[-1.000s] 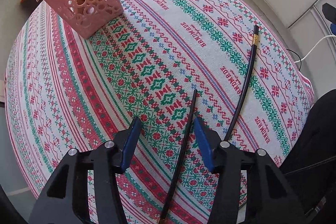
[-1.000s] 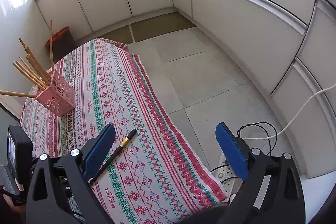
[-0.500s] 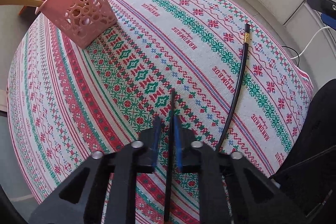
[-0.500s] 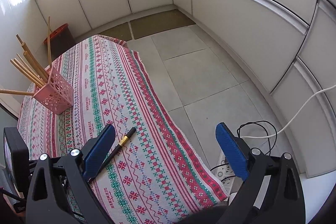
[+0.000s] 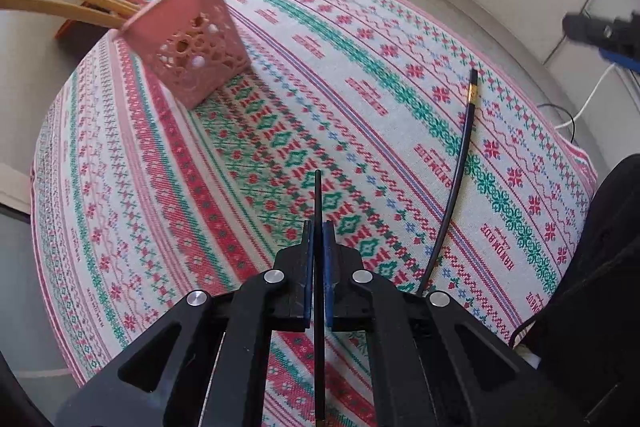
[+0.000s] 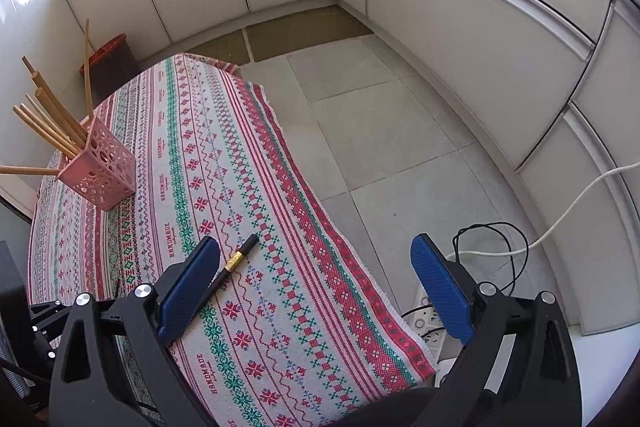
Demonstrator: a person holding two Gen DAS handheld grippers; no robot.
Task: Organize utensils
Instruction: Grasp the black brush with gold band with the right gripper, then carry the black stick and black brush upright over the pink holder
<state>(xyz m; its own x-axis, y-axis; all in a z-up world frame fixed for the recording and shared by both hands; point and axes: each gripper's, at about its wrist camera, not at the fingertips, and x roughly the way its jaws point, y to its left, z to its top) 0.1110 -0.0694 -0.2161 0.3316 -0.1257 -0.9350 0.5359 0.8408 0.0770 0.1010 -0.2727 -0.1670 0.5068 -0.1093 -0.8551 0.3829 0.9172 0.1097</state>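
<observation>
Two black chopsticks matter here. The left hand-held gripper (image 5: 316,227) pinches one black chopstick (image 5: 318,195) low over the bench (image 5: 120,187). It is thin and could slip or tip, missing the pink basket (image 5: 192,43). The other chopstick (image 6: 236,261) lies beside the wide-open right hand-held gripper (image 6: 316,287).

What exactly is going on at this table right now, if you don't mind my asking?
A person is sorting chopsticks with two handheld grippers. The left gripper is shut on one black chopstick, held above the tablecloth. A second black chopstick lies on the cloth to its right. The right gripper is open and holds nothing. The pink basket at the far end already holds several wooden chopsticks.
</observation>
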